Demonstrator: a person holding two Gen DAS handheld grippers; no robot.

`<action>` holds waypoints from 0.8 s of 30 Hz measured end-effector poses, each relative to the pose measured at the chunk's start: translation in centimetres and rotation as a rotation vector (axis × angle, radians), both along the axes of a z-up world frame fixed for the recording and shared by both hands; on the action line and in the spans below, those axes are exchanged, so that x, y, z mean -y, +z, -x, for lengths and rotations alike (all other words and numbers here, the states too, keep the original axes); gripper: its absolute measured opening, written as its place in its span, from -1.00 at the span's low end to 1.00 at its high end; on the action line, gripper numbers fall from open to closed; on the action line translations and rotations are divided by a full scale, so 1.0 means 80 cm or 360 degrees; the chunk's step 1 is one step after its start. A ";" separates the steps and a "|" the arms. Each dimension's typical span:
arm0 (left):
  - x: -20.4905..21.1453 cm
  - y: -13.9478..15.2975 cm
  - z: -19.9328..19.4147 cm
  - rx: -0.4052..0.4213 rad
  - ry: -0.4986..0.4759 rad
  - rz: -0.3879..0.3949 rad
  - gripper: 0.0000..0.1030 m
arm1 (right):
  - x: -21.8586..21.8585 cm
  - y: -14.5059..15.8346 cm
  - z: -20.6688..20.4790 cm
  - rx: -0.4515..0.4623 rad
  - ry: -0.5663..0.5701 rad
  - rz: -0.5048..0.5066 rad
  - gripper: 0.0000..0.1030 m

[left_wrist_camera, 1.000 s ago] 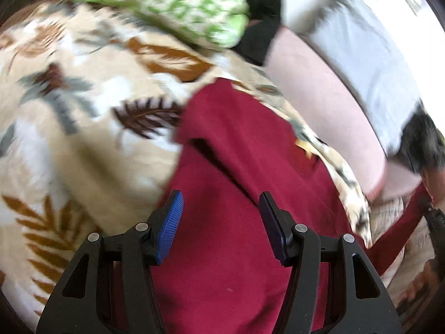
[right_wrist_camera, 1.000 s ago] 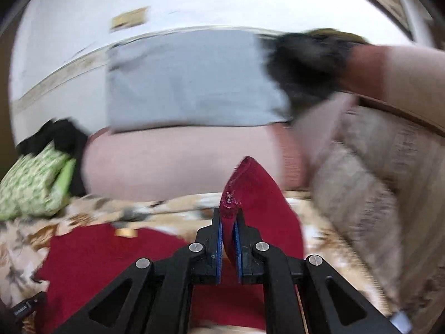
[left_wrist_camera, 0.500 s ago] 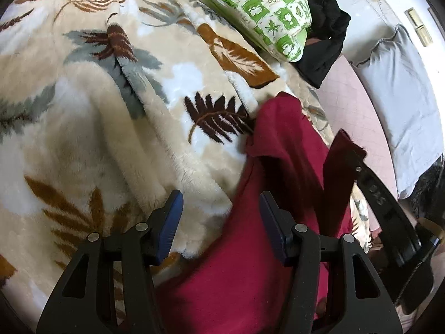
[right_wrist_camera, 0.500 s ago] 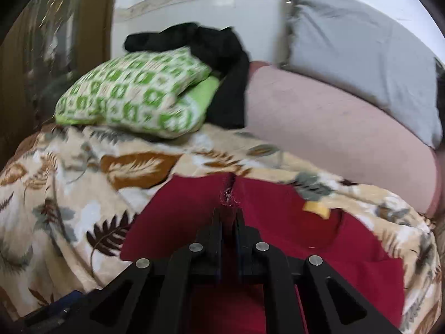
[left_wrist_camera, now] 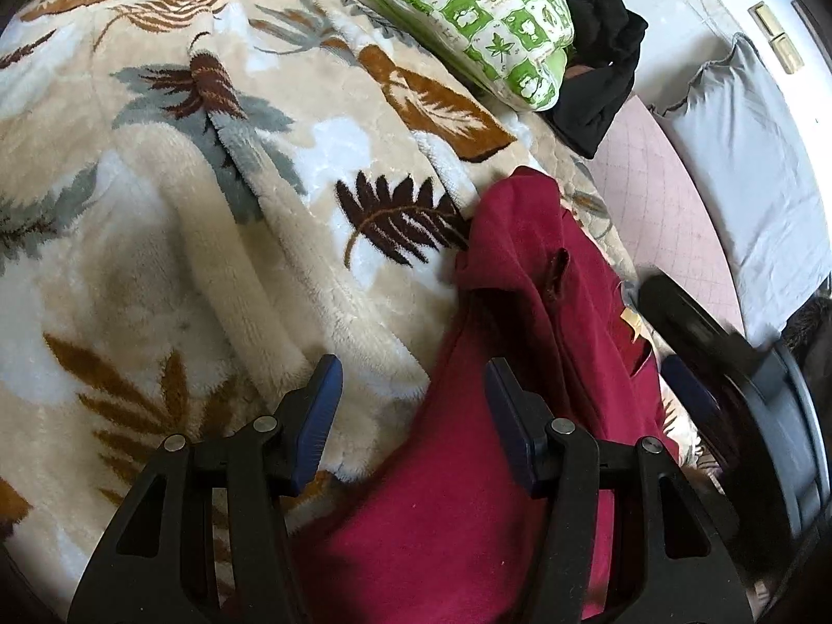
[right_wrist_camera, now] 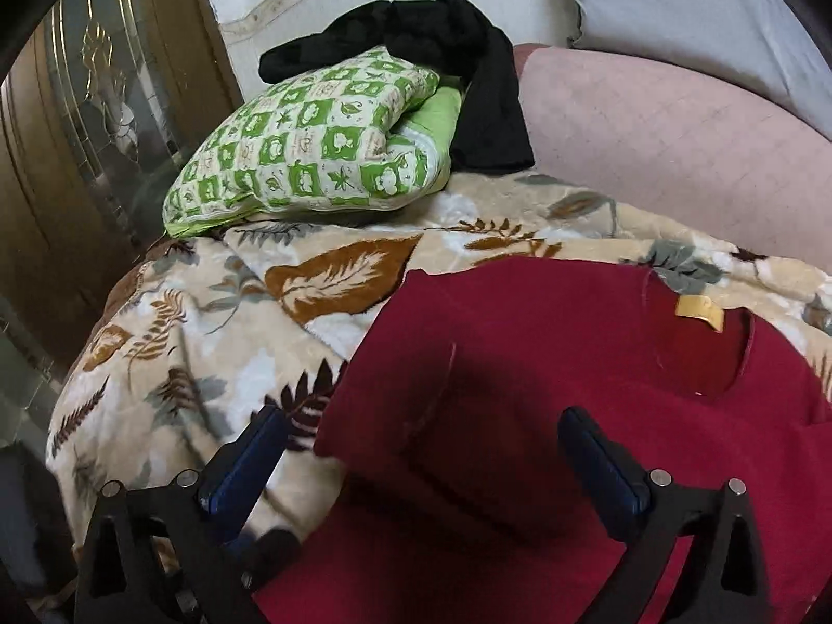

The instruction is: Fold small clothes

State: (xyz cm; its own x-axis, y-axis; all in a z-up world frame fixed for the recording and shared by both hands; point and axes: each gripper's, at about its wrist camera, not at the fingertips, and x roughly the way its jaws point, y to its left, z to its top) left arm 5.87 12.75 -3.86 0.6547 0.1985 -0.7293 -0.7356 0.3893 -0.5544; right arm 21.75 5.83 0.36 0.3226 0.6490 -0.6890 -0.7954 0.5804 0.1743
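Your red shirt (right_wrist_camera: 546, 390) lies flat on the leaf-print blanket (right_wrist_camera: 218, 353) over the bed, collar and tag toward the pink headboard-side edge, its length running from there back under your right claw (right_wrist_camera: 424, 460). That claw sits directly over the folded-in left side and has just sprung wide; it is released, with cloth below but nothing pinched. Your left claw (left_wrist_camera: 411, 411) hangs half-spread over the shirt's left edge, grasping nothing. The right hand is nearer the next fold.
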 end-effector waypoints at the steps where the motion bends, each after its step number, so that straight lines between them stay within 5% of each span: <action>1: 0.000 0.003 0.001 0.0011 0.0002 -0.0019 0.10 | 0.012 0.006 0.003 0.0018 -0.0022 -0.0010 1.00; 6: 0.009 0.031 -0.013 0.0139 -0.0096 -0.0175 0.10 | 0.116 0.038 0.013 0.0120 -0.0239 -0.0121 0.99; 9: 0.022 0.057 -0.049 0.0243 -0.0331 -0.0349 0.10 | 0.196 0.044 0.012 0.0222 -0.0522 -0.0106 0.72; 12: 0.046 0.078 -0.103 0.0249 -0.0681 -0.0611 0.10 | 0.275 0.021 -0.014 0.0093 -0.0726 -0.0137 0.23; 14: 0.051 0.069 -0.131 0.0234 -0.0840 -0.0577 0.10 | 0.321 0.004 -0.035 0.0088 -0.0942 -0.0107 -0.09; 16: 0.052 0.049 -0.158 0.0172 -0.0931 -0.0471 -0.11 | 0.340 0.004 -0.054 0.0103 -0.1043 -0.0079 -0.53; 19: 0.042 0.033 -0.174 0.0031 -0.0860 -0.0499 -0.16 | 0.327 0.005 -0.077 0.0130 -0.0933 -0.0087 -0.71; 21: 0.017 0.001 -0.180 -0.0109 -0.0784 -0.0348 -0.34 | 0.310 0.001 -0.085 0.0162 -0.0857 -0.0086 -0.71; 24: 0.005 -0.010 -0.173 -0.0079 -0.0744 -0.0278 -0.56 | 0.295 -0.032 -0.109 0.0056 -0.0868 0.0095 -0.71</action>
State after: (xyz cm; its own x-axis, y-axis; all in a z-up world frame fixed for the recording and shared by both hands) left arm 19.70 12.37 -4.67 0.6683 0.0143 -0.7437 -0.4842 0.7674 -0.4204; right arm 30.45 -17.80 -2.18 0.6249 0.3410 -0.7023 -0.3811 0.9183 0.1069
